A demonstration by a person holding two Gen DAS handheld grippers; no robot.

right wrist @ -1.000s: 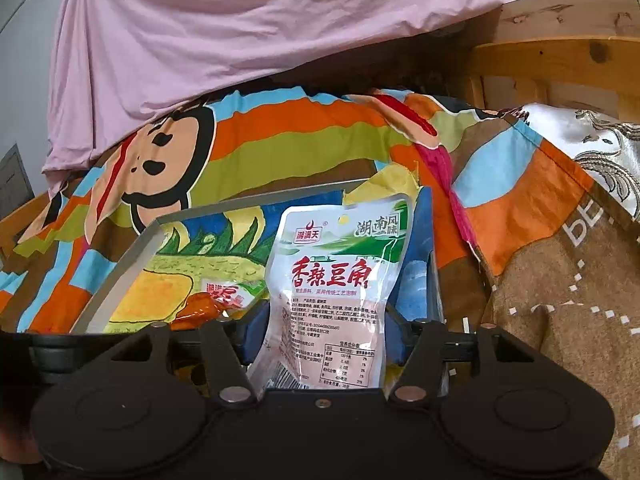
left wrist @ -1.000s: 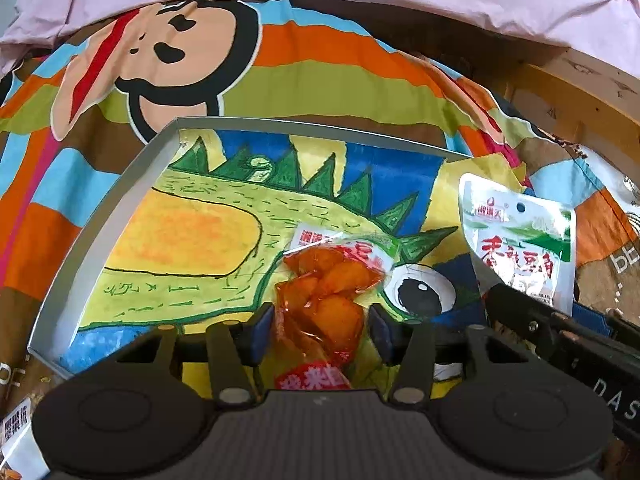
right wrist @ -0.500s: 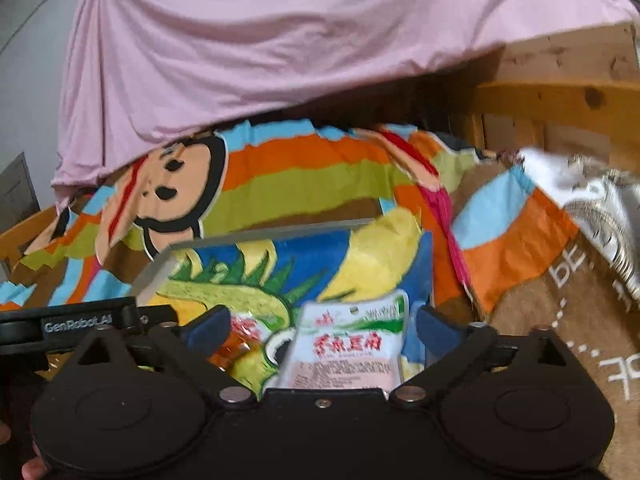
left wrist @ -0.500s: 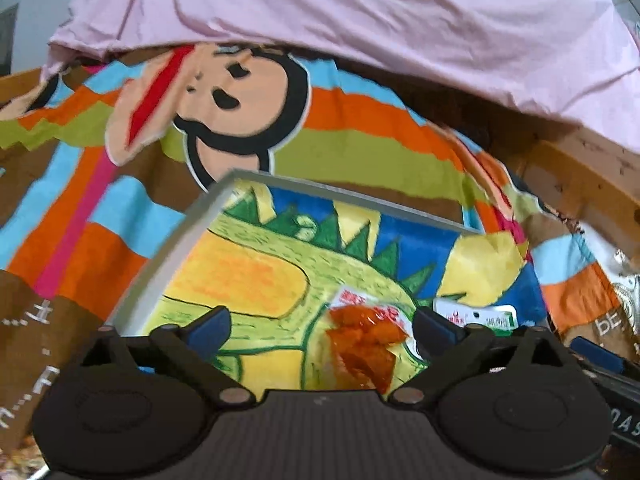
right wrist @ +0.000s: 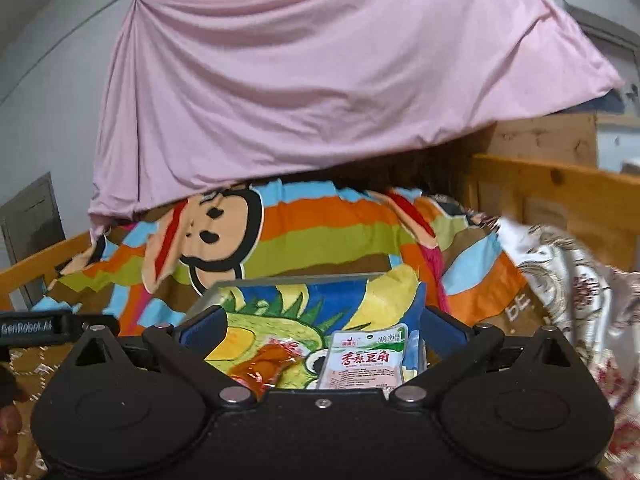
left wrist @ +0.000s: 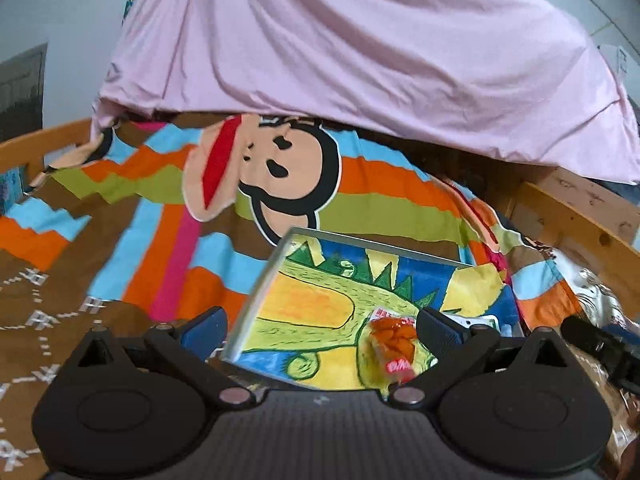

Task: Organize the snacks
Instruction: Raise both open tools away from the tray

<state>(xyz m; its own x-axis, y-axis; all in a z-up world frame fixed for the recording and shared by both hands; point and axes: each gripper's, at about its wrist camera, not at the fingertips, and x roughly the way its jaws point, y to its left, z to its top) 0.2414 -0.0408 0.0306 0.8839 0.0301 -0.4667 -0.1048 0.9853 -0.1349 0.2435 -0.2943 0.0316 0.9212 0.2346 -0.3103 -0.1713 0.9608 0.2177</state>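
A shallow metal tray [left wrist: 280, 256] lined with a bright dinosaur drawing lies on a striped cartoon blanket. Two snacks rest in it: a clear packet of orange pieces [left wrist: 394, 344] and a white and green pouch with red lettering [right wrist: 364, 360]. In the right wrist view the orange packet [right wrist: 264, 368] lies left of the pouch. My left gripper [left wrist: 322, 326] hangs wide open above the tray's near edge, nothing between its fingers. My right gripper [right wrist: 324, 326] is also wide open, raised over the tray [right wrist: 304, 280], holding nothing.
A pink sheet [left wrist: 360, 60] hangs over the back of the bed. Wooden bed rails [right wrist: 560, 200] run along the right and left sides. A white patterned cloth [right wrist: 580, 288] lies at the right. The striped blanket [left wrist: 140, 240] spreads left of the tray.
Both grippers opened and let go of their snacks, the orange packet and the white pouch, which now lie in the tray. Both grippers then lifted up and back.
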